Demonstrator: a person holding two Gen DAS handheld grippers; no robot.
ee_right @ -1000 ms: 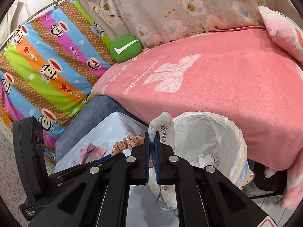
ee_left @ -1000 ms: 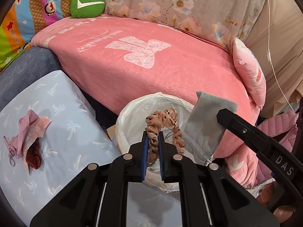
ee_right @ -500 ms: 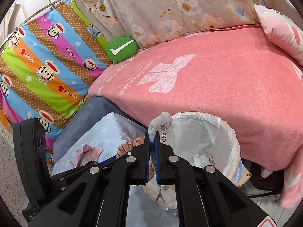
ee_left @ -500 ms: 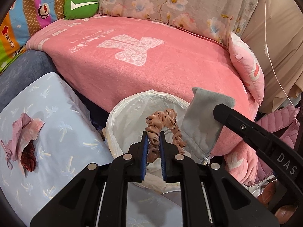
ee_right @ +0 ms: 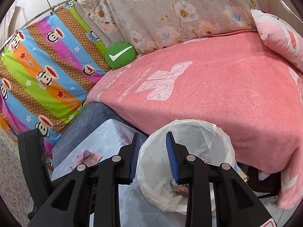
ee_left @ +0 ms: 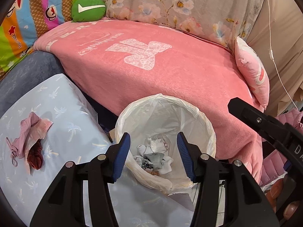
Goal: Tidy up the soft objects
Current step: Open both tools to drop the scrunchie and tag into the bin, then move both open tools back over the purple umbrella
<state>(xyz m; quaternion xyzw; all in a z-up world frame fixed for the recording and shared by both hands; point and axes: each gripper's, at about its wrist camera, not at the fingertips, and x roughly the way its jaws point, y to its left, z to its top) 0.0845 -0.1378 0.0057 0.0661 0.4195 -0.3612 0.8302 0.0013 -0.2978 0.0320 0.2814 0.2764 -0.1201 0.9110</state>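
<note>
Soft objects (ee_left: 154, 158) are lying in a heap at the bottom of the lined bin (ee_left: 206, 124): white socks, a grey pouch on top of them, and a speck of tan fabric at the near edge of the heap. The left gripper (ee_left: 153, 158) is hovering directly above the bin's mouth, its jaws having just been opening; they are standing wide, with nothing between the blue pads. The right gripper (ee_right: 153, 156) is hanging over the bin's left rim; its jaws have likewise just been opening and are standing at a moderate gap, empty. Part of the right tool's black body is showing at the right edge of the left wrist view.

Just left of the bin, a pale blue cloth (ee_left: 62, 117) with a palm print is covering a low surface. On it, well apart from the bin, a crumpled pink pouch (ee_left: 31, 130) is lying in contact with a dark red scrunchie (ee_left: 36, 155).

Beyond the bin, a pink blanket (ee_left: 170, 71) is spreading over a bed. A pink cushion (ee_left: 253, 71) is leaning at its right end, and a green checkmark pillow (ee_left: 88, 8) is sitting at its far left corner. Behind these, a floral sheet (ee_left: 170, 1) and a striped cartoon sheet (ee_right: 41, 64) are hanging.
</note>
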